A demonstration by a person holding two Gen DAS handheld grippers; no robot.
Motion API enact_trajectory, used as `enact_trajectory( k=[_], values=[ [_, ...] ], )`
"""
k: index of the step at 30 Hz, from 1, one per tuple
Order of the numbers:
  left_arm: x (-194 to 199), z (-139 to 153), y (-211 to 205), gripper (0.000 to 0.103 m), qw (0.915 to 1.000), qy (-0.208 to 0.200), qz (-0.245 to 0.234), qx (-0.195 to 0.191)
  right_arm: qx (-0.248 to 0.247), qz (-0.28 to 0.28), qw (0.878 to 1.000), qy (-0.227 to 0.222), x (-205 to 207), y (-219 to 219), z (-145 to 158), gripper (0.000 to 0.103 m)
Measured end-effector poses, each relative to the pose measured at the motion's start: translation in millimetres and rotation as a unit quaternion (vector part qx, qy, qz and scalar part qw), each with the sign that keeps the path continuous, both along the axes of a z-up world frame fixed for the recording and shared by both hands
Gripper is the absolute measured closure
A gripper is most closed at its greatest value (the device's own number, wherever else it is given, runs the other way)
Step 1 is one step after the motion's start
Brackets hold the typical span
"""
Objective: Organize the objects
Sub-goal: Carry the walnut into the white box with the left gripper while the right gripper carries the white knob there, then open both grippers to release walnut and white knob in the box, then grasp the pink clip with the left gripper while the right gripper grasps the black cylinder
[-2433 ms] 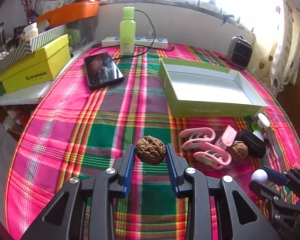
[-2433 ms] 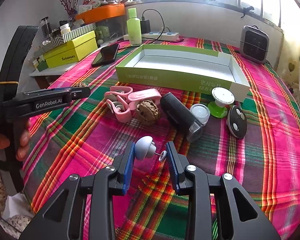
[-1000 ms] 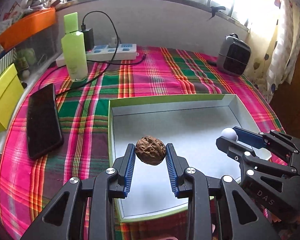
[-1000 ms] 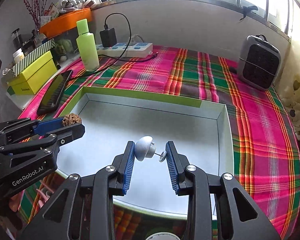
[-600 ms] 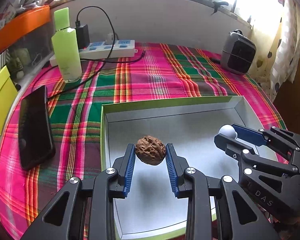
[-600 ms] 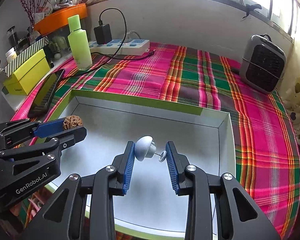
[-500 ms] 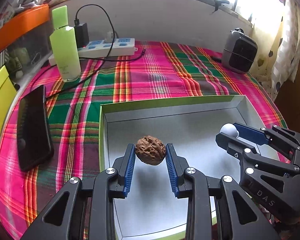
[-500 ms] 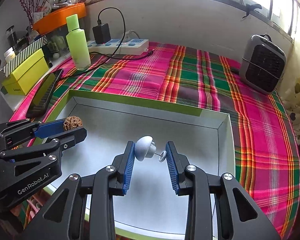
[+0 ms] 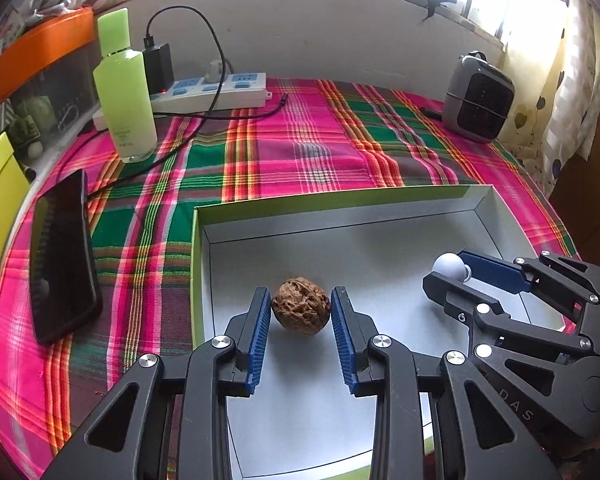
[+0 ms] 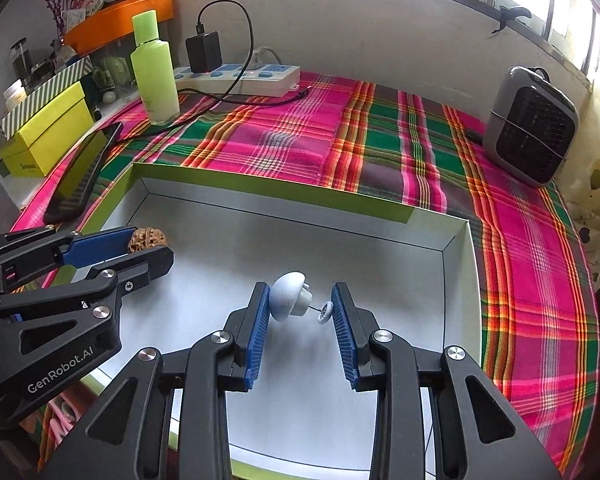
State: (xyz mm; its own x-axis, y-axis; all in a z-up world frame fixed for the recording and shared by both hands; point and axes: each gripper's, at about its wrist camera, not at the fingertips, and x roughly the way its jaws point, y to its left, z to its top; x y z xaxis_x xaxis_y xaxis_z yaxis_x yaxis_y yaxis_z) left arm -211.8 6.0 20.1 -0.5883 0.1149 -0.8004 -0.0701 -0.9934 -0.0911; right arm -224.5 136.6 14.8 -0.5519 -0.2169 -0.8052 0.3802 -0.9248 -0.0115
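Walnut shadow below only in left wrist view.

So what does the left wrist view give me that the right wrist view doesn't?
Only the left wrist view shows the brown walnut whole between the left gripper fingers. Only the right wrist view shows the small white knob's thin pin and disc in the right gripper, plus the whole yellow-green cardboard box. Both show the green-rimmed white tray, the lime green bottle, the black phone and the grey heater.
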Motion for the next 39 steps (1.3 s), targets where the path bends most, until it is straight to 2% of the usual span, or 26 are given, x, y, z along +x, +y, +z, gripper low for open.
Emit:
enact_trajectory(
  k=[5, 9, 16, 27, 39],
  values=[
    [3.7, 2.5, -1.0, 0.068, 1.0, 0.001, 0.0, 0.002, 0.005, 0.003, 1.0, 0.011, 5.1, -1.3, 2.8, 0.069],
    [9.2, 7.3, -2.6, 0.059, 1.0, 0.005, 0.001, 0.005, 0.002, -0.001, 1.0, 0.014, 9.3, 0.9, 5.2, 0.057],
    [27.2, 18.3, -7.0, 0.057, 0.9998, 0.017, 0.001, 0.011, -0.013, -0.014, 0.999, 0.026, 25.6, 9.9, 15.9, 0.056],
    [78.8, 35.5, -17.4, 0.056, 0.9986, 0.043, 0.0, 0.03, -0.043, -0.009, 0.998, 0.049, 79.1, 26.1, 31.6, 0.056],
    [126.3, 27.3, -27.3, 0.056, 0.9982, 0.038, -0.008, 0.045, -0.068, 0.026, 0.996, 0.058, 129.7, 30.5, 30.6, 0.056]
  ],
)
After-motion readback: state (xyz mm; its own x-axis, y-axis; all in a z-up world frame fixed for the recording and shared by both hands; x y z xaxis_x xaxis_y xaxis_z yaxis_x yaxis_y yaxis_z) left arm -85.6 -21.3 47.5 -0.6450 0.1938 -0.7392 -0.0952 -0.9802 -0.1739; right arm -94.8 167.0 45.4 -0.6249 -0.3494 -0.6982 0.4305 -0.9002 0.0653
